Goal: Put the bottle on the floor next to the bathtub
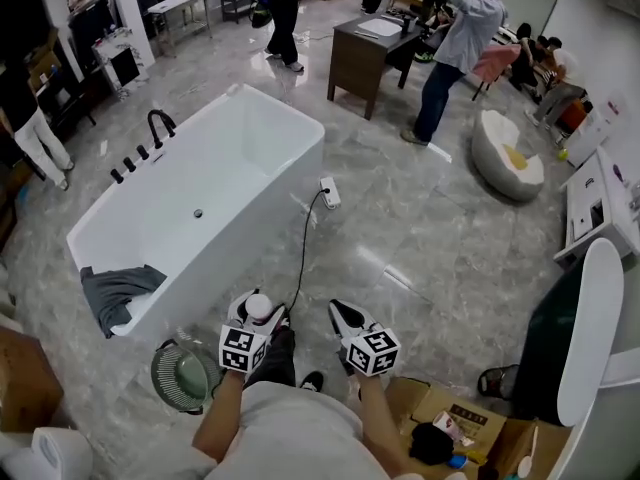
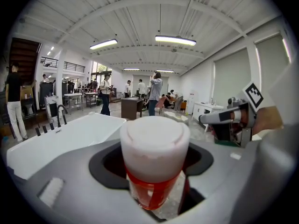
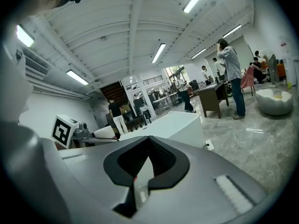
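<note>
A bottle [image 1: 258, 307] with a white cap and a clear red body [image 2: 153, 186] stands upright between the jaws of my left gripper [image 1: 261, 319], which is shut on it. In the left gripper view the cap [image 2: 154, 146] fills the middle and hides the lower part of the bottle. I hold it above the floor, just off the near corner of the white bathtub [image 1: 268, 158]. My right gripper [image 1: 340, 314] hangs beside it to the right, shut and empty, with its dark pads [image 3: 161, 158] pressed together. The bathtub [image 2: 65, 134] lies ahead to the left.
A grey cloth [image 1: 112, 290] hangs over the tub's near rim and a black faucet [image 1: 160, 124] stands on its left edge. A round wire fan [image 1: 184, 376] lies on the floor by my left arm. A power strip [image 1: 329, 192] with its cable lies to the right of the tub. Cardboard boxes [image 1: 455, 420] sit at the lower right and people stand by a brown desk [image 1: 368, 54].
</note>
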A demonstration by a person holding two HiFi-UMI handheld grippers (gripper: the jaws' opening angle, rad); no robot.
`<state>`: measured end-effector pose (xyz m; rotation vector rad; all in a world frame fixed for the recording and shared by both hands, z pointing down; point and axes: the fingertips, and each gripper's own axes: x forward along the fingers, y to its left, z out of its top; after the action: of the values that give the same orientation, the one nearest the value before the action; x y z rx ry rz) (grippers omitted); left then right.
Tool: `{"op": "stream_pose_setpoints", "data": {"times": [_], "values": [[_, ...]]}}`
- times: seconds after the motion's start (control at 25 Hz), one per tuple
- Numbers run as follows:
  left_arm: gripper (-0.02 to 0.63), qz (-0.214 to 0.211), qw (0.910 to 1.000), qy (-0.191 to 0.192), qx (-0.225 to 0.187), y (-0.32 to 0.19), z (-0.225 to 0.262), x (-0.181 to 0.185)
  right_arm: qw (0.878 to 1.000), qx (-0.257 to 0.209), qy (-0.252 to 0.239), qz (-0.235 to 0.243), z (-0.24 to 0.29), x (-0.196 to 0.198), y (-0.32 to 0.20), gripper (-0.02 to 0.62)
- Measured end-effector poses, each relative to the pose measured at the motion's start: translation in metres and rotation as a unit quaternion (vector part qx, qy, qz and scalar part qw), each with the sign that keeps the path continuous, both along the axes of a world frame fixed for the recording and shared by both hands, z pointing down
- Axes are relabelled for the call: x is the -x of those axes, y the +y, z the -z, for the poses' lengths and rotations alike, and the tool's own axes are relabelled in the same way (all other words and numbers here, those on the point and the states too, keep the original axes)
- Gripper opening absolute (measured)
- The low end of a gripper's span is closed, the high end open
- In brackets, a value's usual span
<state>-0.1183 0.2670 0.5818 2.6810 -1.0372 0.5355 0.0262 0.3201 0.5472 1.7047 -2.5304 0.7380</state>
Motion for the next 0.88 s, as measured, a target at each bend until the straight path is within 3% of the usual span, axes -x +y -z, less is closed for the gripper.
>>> {"op": "stream_pose_setpoints", "data": {"times": [0.28, 0.6, 0.76, 0.88], "values": [[0.341, -0.035, 0.9994, 0.004, -0.008, -0.061, -0.002, -0.03, 0.999, 0.002, 0.017, 0.041, 0.008, -0.006, -0.055, 0.002], [0.342, -0.086, 0.996, 0.014, -0.019, -0.147, 0.002, -0.062, 0.984, -0.021, 0.102, 0.142, 0.049, 0.003, -0.15, 0.003], [0.341, -0.108, 0.9936, 0.024, -0.022, -0.193, 0.006, -0.075, 0.976, -0.004, 0.129, 0.176, 0.063, 0.02, -0.209, 0.002], [0.341, -0.118, 0.9924, 0.027, -0.023, -0.223, 0.001, -0.078, 0.974, 0.008, 0.12, 0.192, 0.068, 0.044, -0.248, 0.002]]}}
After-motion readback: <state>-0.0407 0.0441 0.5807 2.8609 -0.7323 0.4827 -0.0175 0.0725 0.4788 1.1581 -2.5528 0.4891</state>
